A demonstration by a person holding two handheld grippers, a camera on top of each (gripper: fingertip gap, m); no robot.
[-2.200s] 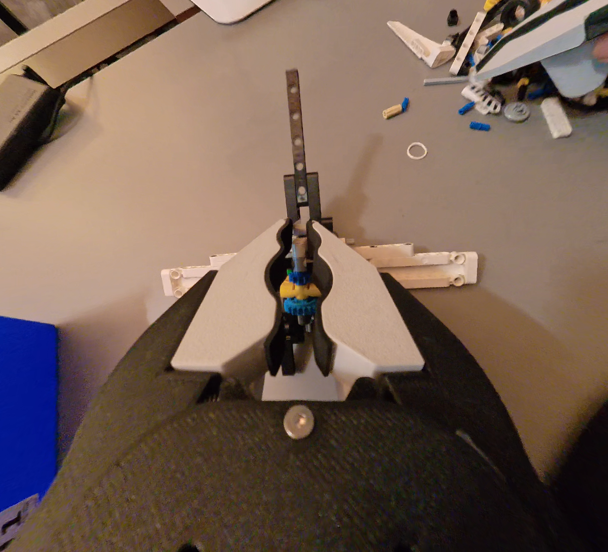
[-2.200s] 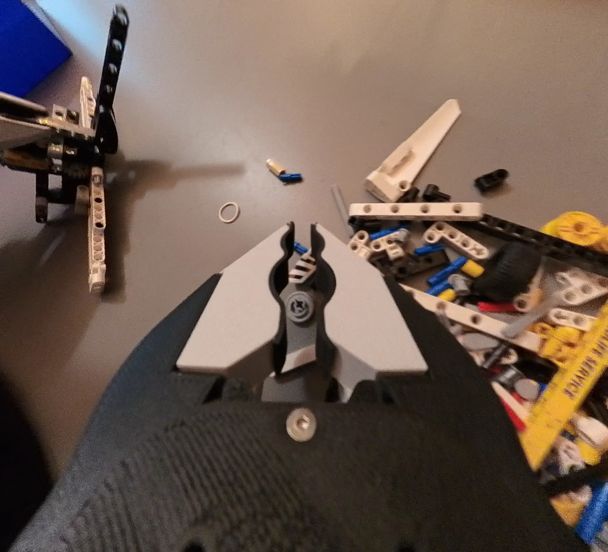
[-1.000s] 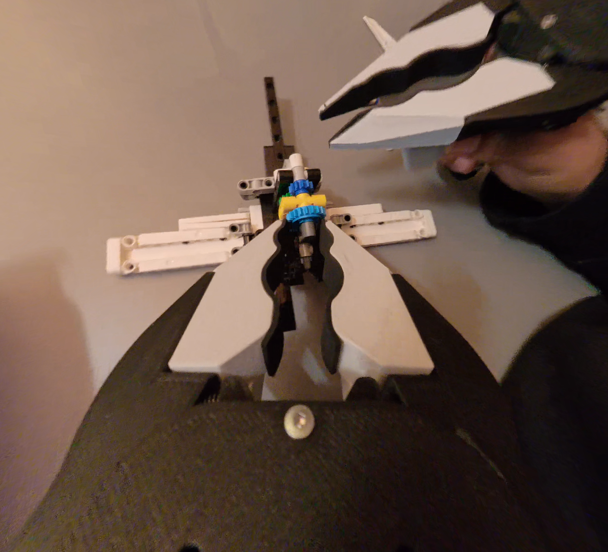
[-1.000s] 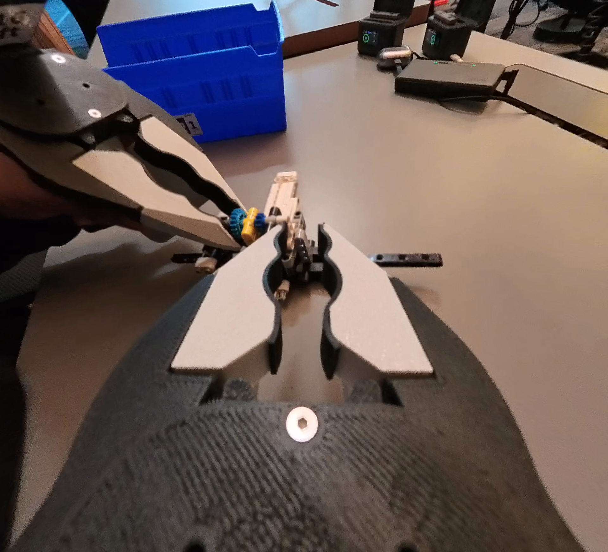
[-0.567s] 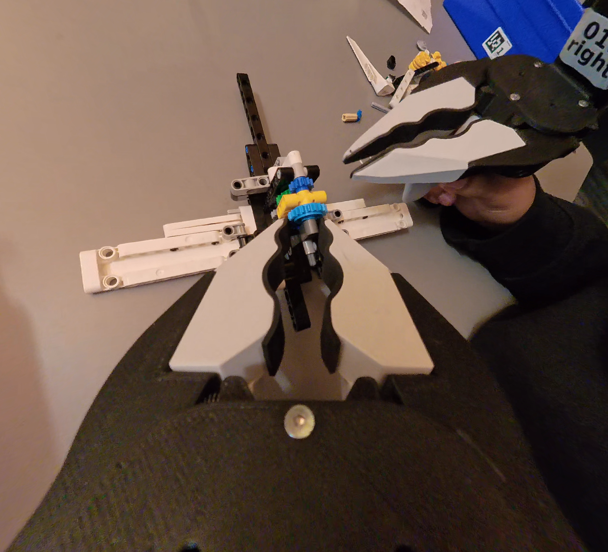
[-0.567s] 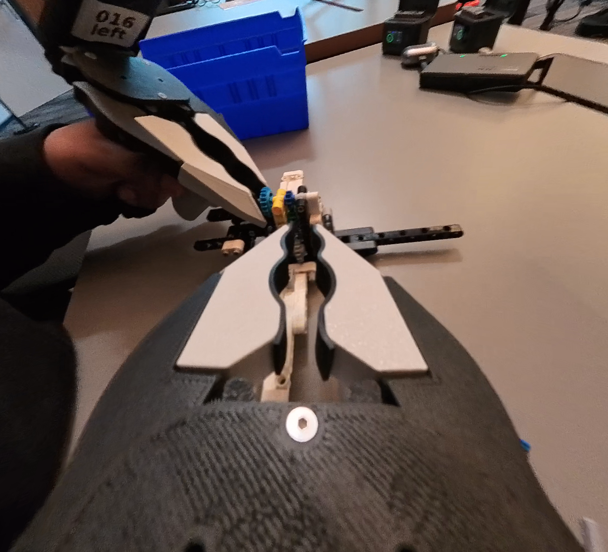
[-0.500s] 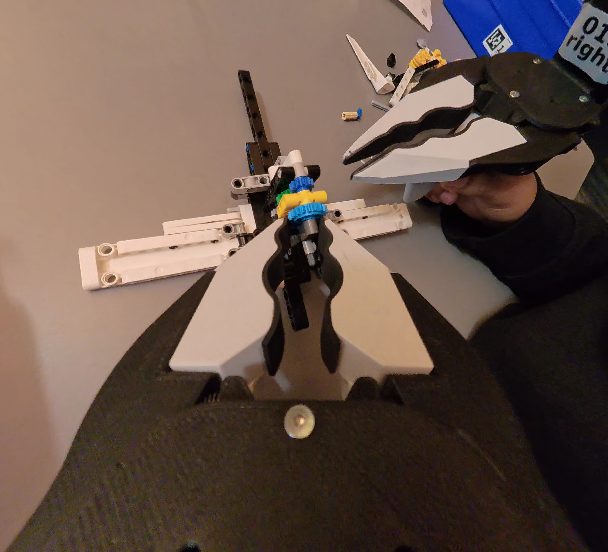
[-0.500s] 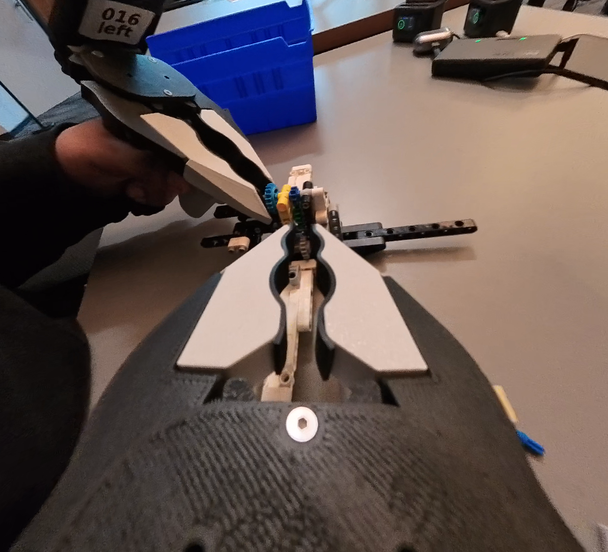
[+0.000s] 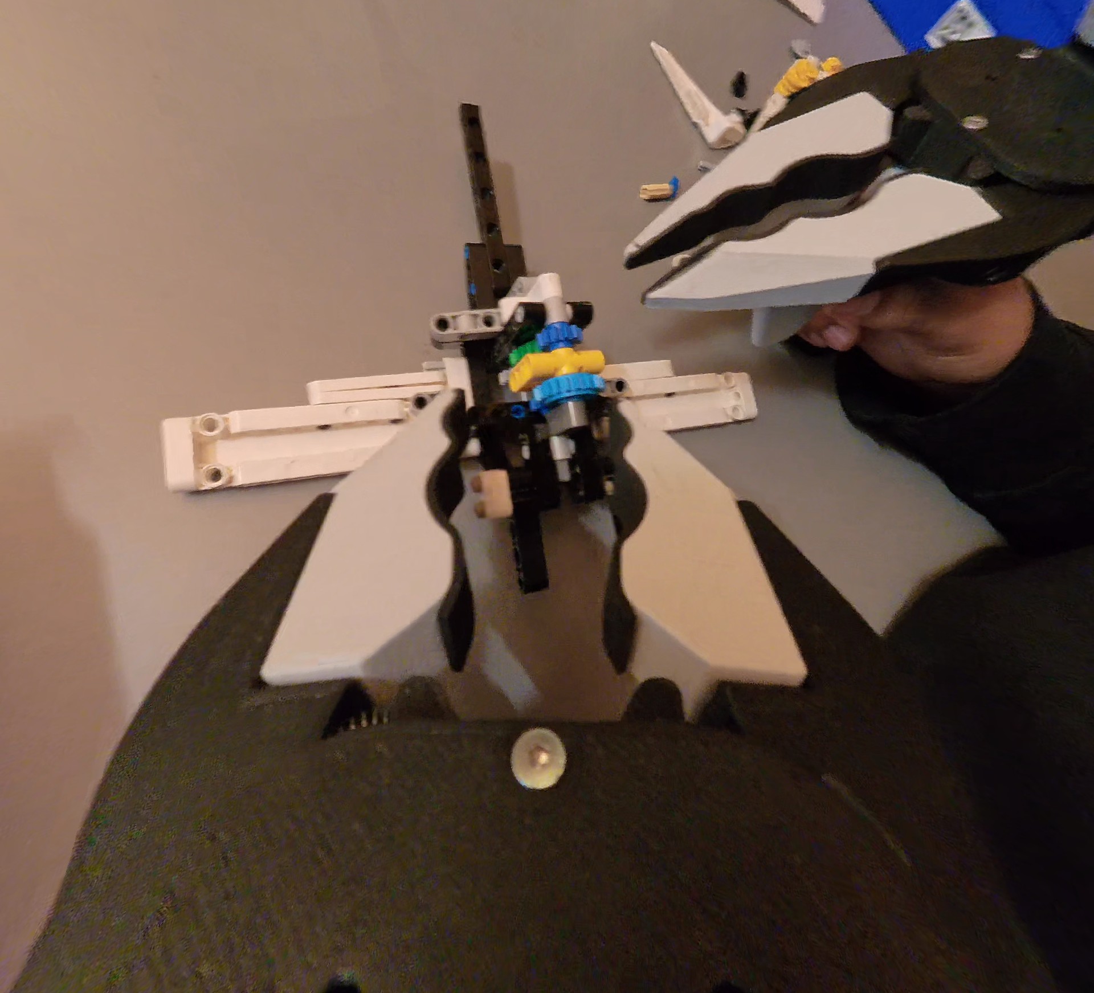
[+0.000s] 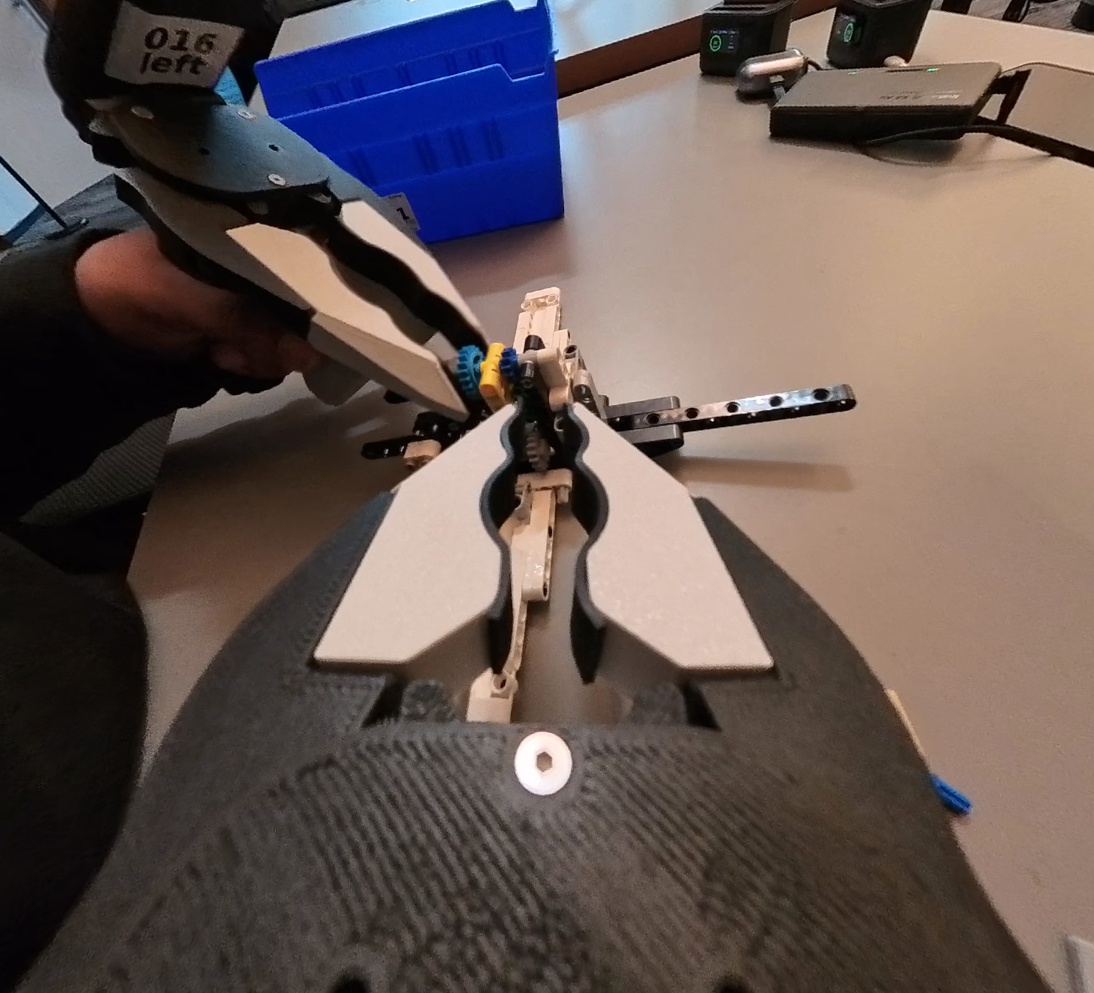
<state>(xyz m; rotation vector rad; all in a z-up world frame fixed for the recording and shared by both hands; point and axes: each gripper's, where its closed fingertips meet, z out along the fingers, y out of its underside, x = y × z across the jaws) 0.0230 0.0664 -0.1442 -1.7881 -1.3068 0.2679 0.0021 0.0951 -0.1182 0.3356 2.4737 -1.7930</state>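
Two grippers met at one brick model (image 9: 533, 372) lying on the grey table (image 9: 237, 77). My left gripper (image 9: 536, 420) had its fingers spread wide around the model's black rear end, with gaps showing on both sides. My right gripper (image 10: 541, 420) had its fingers nearly together at the model's dark gear section; I could not tell whether the pads pressed it. Loose parts (image 9: 710, 118) and a blue bin (image 10: 426, 124) stood well apart.

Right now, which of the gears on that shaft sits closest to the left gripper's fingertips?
The larger light-blue gear, just past the left gripper. The yellow piece separates it from the smaller dark-blue gear farther along the shaft.
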